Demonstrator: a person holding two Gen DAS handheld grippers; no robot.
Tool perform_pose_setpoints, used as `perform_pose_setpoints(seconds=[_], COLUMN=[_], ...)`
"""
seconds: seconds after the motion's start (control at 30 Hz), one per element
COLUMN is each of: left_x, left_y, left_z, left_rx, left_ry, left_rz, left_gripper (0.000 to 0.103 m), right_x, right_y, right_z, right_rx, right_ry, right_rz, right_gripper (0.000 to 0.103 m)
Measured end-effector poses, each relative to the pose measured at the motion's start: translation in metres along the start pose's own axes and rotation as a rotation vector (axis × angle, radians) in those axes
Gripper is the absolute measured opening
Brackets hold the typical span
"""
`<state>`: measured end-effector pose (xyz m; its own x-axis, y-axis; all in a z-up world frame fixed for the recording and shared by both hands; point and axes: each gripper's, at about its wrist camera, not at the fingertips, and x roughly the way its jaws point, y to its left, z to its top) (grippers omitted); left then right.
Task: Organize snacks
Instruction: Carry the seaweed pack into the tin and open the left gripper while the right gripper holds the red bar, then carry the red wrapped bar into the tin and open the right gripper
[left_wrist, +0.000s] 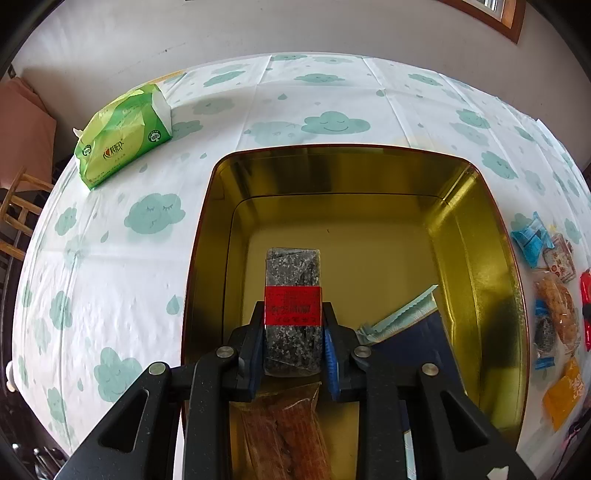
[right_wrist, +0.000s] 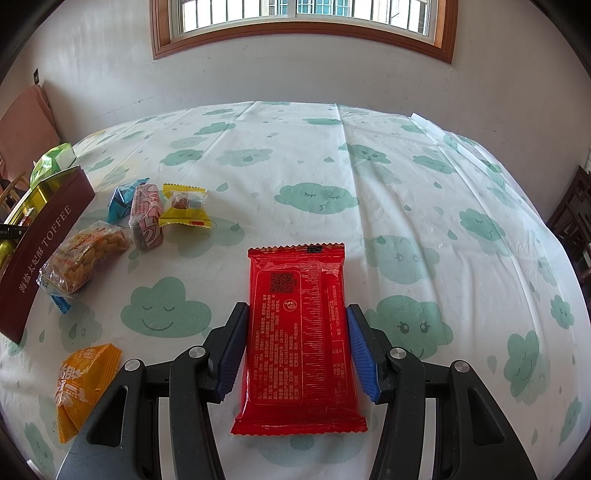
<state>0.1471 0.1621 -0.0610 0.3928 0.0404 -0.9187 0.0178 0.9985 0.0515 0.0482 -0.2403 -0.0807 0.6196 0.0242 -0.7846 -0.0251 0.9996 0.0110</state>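
L gripper (left_wrist: 293, 325) clamped on a speckled dark bar (left_wrist: 293, 295) w/ red label band, text on it too blurred to read. Bar is held over the open gold tin (left_wrist: 476, 236), above the floor near the front. In the tin below: an orange-brown snack (left_wrist: 291, 432) under the jaws and a blue pack (left_wrist: 413, 325) w/ serrated edge to the right. Rest of tin floor toward the far wall is bare, plenty of room.

R gripper (right_wrist: 297, 347) wide, fingers either side of a red pack (right_wrist: 299, 339) lying flat on the table; pads look just beside its long edges, contact unclear. Pack shows its back: QR code plus small print, not legible.

Tin's maroon side (right_wrist: 40, 243) reads "TOFFEE" w/ Chinese text alongside. Beside it, loose on the cloth: peanut-brittle type pack (right_wrist: 86, 254), pink bar (right_wrist: 147, 218), blue pack (right_wrist: 122, 197), yellow candy (right_wrist: 184, 205), orange pack (right_wrist: 83, 384) near R gripper's left finger.

Green tissue pack (left_wrist: 125, 136) sits well apart from the tin at far left, near table edge.

Surface: white tablecloth (right_wrist: 369, 166) w/ teal clouds/raindrops, creased. Right half of table open. White wall, wood-framed window (right_wrist: 303, 29) behind
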Motion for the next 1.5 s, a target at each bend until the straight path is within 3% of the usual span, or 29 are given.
perform_pose_setpoints(seconds=[0.2,0.47,0.57,0.73,0.87,1.1,1.5], left_x=[-0.007,-0.035,-0.046,-0.061,-0.069,-0.078,-0.091], left_y=[-0.001,-0.012,-0.016,-0.02,-0.021,-0.02,-0.03], left_z=[-0.003,-0.011,-0.018,-0.034,-0.046,-0.069,-0.085], left_rx=[0.009,0.033,0.038,0.034,0.006,-0.058,-0.068], left_ry=[-0.011,-0.082,-0.105,-0.131,-0.136,-0.173,-0.205], left_rz=[-0.002,0.017,0.024,0.036,0.033,0.084,0.052], left_gripper=[0.03,0.04,0.055,0.065,0.068,0.084,0.087], right_x=[0.0,0.006,0.008,0.01,0.007,0.004,-0.005], right_y=[0.0,-0.002,-0.003,-0.004,0.0,0.004,0.001], right_z=[0.0,0.011,0.016,0.02,0.019,0.018,0.013], right_rx=[-0.001,-0.003,-0.005,0.001,0.003,0.023,0.106], right_ry=[0.004,0.097,0.139,0.183,0.174,0.156,0.141], right_rz=[0.0,-0.001,-0.003,-0.01,-0.03,-0.063,-0.065], right_gripper=[0.053,0.053,0.053,0.052,0.048,0.045,0.045])
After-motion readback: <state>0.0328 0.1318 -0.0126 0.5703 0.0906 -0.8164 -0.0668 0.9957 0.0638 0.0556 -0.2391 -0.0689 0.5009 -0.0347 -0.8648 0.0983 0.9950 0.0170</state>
